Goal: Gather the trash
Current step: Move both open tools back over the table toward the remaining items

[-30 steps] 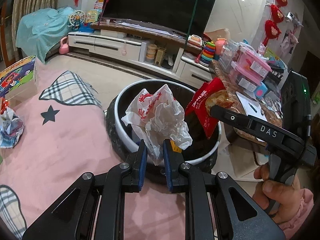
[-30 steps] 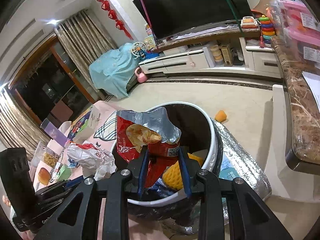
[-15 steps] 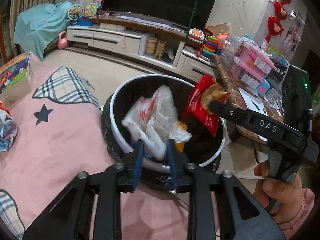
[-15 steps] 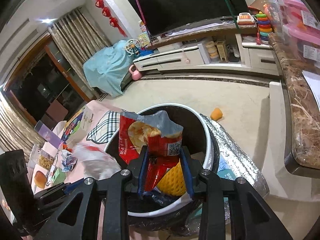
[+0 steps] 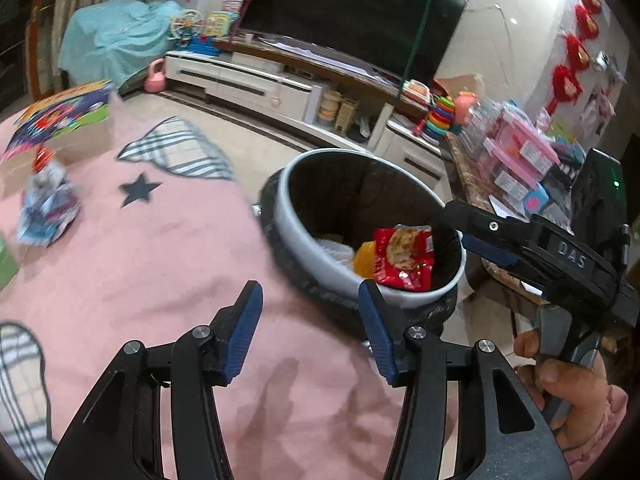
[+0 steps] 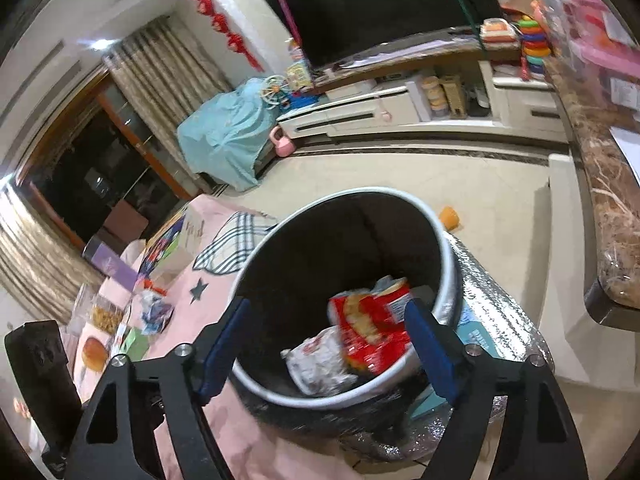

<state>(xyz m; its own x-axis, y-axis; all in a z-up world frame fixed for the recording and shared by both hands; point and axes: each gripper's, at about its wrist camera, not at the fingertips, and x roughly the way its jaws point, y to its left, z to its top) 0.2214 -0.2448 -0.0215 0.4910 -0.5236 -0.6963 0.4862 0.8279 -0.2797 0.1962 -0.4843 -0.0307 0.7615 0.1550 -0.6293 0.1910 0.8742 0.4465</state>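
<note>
Red foil snack bag now down inside round black-lined trash bin with white rim, tilted against near wall, beside crumpled white plastic bag with red print and something yellow. Right gripper spread wide above bin's near rim, blue-padded fingers empty, touching nothing; half a second ago pinched on that red bag. Left gripper likewise gaping wide, holding nothing, now over pink blanket with grey star just beside bin; half a second ago only narrowly parted around white bag at rim. Both bags dropped lower into bin since then. Farther off on blanket, small crumpled wrappers and colourful cardboard box; beyond, white TV cabinet under large black television.
</note>
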